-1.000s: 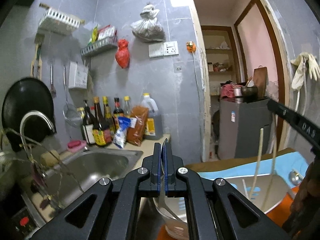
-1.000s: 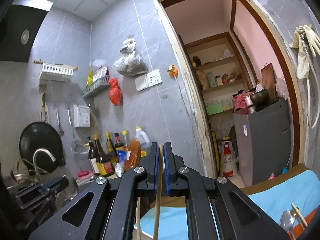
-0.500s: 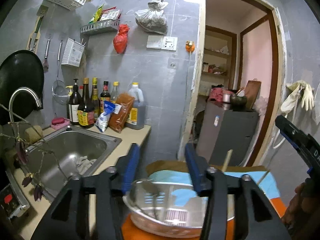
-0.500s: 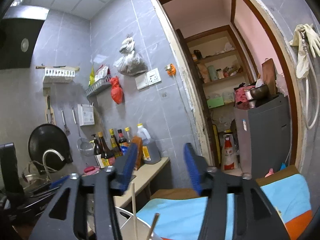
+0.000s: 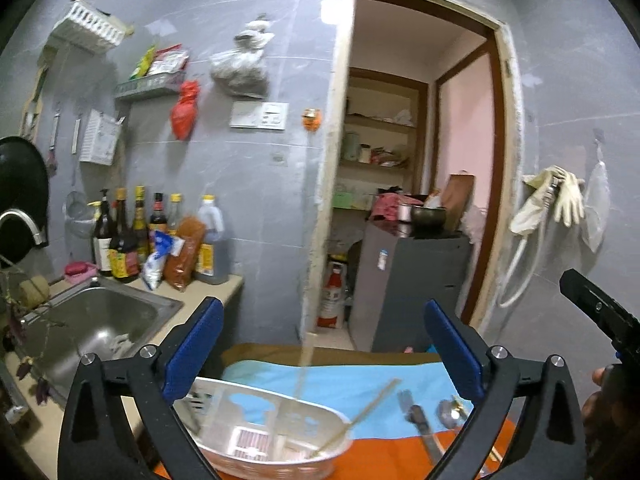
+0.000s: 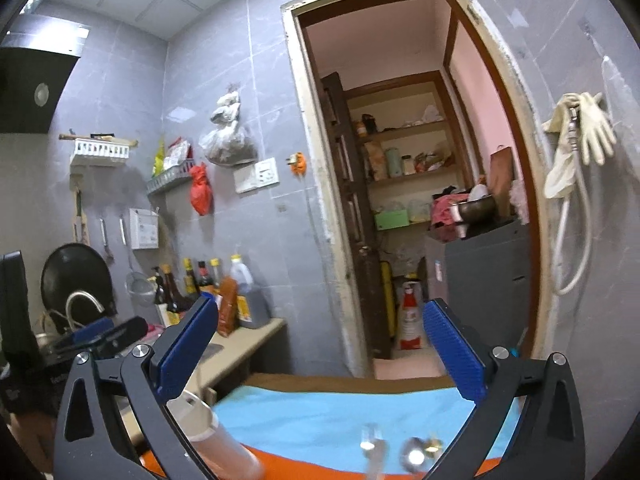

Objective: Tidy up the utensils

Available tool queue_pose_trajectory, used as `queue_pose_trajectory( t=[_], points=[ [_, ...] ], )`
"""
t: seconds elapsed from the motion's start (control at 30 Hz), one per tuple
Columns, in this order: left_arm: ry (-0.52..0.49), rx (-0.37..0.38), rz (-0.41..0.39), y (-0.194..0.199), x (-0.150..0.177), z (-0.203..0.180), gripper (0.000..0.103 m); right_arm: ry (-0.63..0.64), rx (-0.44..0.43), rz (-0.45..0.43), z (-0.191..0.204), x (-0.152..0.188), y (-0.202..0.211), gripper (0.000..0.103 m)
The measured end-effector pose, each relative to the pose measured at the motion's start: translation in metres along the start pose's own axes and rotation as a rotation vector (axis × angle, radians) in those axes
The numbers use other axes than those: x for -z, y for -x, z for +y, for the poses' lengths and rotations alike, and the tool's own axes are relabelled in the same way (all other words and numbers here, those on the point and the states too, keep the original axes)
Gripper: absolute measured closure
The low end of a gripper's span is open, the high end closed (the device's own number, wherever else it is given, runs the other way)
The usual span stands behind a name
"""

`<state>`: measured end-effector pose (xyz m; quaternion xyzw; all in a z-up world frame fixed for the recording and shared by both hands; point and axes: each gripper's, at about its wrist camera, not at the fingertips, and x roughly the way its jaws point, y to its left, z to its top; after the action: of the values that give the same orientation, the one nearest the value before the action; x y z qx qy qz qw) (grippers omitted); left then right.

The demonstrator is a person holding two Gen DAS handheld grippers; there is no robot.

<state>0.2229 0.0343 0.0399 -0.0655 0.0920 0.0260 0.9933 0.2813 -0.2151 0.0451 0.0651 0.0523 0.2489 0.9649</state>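
My left gripper (image 5: 324, 344) is open and empty above a white slotted utensil basket (image 5: 256, 432) that rests on the orange and blue cloth (image 5: 360, 388). A chopstick (image 5: 304, 360) stands blurred in the basket and another (image 5: 364, 412) leans on its rim. Metal utensils (image 5: 424, 424) lie on the cloth to the right. My right gripper (image 6: 320, 348) is open and empty over the cloth (image 6: 320, 412). The basket's rim (image 6: 208, 432) shows at lower left, and blurred metal utensils (image 6: 412, 456) lie at the bottom.
A steel sink (image 5: 96, 328) and a row of sauce bottles (image 5: 152, 240) are on the counter to the left. A doorway (image 5: 400, 200) with a grey cabinet (image 5: 412, 280) is ahead. The right gripper's body (image 5: 600, 312) shows at the right edge.
Both grippers were shut, the left on a spoon and the right on a chopstick. Both have opened, and the utensils have dropped into the basket. Both grippers have risen.
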Motion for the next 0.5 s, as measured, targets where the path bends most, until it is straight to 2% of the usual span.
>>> queue_pose_trajectory(
  t=[0.23, 0.5],
  points=[
    [-0.003, 0.096, 0.007, -0.005, 0.019, -0.046, 0.005, 0.030, 0.072, 0.026, -0.041, 0.007, 0.021, 0.000],
    [-0.046, 0.144, 0.112, -0.031, 0.056, -0.097, 0.005, 0.047, 0.161, 0.108, -0.088, 0.032, 0.024, 0.000]
  ],
)
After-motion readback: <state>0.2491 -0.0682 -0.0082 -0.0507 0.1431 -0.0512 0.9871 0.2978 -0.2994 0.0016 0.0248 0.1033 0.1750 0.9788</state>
